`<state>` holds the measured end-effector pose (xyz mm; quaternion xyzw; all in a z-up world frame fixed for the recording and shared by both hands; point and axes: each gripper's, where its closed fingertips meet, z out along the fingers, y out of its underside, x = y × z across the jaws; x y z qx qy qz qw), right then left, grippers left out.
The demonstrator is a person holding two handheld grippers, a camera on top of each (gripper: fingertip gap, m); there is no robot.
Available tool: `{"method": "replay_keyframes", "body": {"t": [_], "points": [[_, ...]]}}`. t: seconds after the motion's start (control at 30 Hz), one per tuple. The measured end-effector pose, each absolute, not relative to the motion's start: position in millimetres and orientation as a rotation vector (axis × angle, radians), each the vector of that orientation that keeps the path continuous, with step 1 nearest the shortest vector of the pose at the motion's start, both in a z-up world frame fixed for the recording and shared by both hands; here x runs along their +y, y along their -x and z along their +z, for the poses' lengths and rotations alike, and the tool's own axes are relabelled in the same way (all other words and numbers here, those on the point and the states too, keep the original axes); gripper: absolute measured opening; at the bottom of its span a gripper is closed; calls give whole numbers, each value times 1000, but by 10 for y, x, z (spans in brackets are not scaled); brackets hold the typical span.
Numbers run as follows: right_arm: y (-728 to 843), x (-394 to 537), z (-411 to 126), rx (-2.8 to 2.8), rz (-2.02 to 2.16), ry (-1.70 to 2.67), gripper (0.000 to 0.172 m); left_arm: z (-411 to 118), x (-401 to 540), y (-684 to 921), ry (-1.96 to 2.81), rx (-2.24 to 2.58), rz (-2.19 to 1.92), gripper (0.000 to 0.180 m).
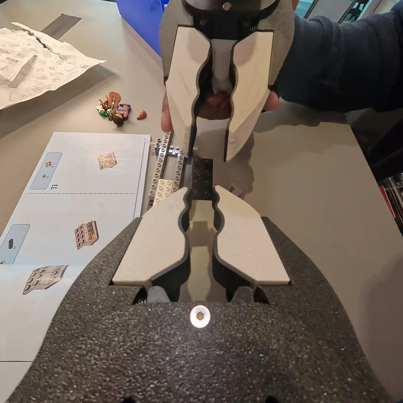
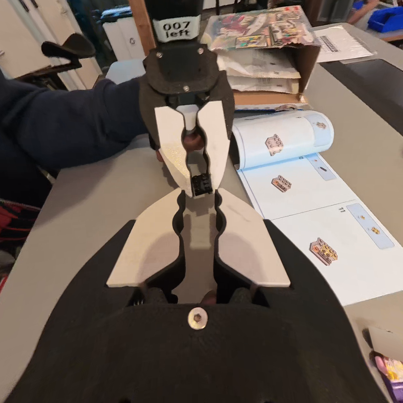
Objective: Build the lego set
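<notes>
Presently, left tool (image 2: pixel 201 192) clamps a black studded plate (image 2: pixel 201 185) by its long edges, just above the worktop (image 2: pixel 98 207). Right tool (image 2: pixel 199 194) stands parted, holding nothing, apparently. Plate looks light, stiff, slick; edge grip suits it.

The left gripper (image 2: pixel 201 189) grips a studded plate (image 1: pixel 201 176) between its pads, facing the right gripper (image 1: pixel 208 157) just beyond. Left of the plate stands a long brick frame (image 1: pixel 166 168), the open booklet (image 1: pixel 87 185) beside it. Farther left lie small loose pieces (image 1: pixel 114 108) and a paper bag (image 1: pixel 32 65).
</notes>
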<state>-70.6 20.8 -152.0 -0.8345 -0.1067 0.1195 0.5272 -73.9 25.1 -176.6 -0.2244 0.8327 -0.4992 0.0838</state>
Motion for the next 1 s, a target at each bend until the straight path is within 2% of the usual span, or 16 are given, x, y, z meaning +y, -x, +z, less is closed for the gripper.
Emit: {"method": "replay_keyframes", "body": {"t": [0.23,0.33,0.57,0.67,1.0], "points": [[778,220,-1614,-341,182,2013,22,-1857,166,814,637,2568,-1449,17],[800,201,-1662,-341,181,2026,17,-1827,131,825,634,2560,-1495,17],[789,155,-1643,-281,218,1950,16,-1778,79,828,659,2538,-1604,17],[718,151,-1656,-180,288,1976,25,-1750,96,800,637,2504,-1582,17],[727,131,-1618,157,736,1954,29,-1688,130,698,534,2377,-1503,17]]}}
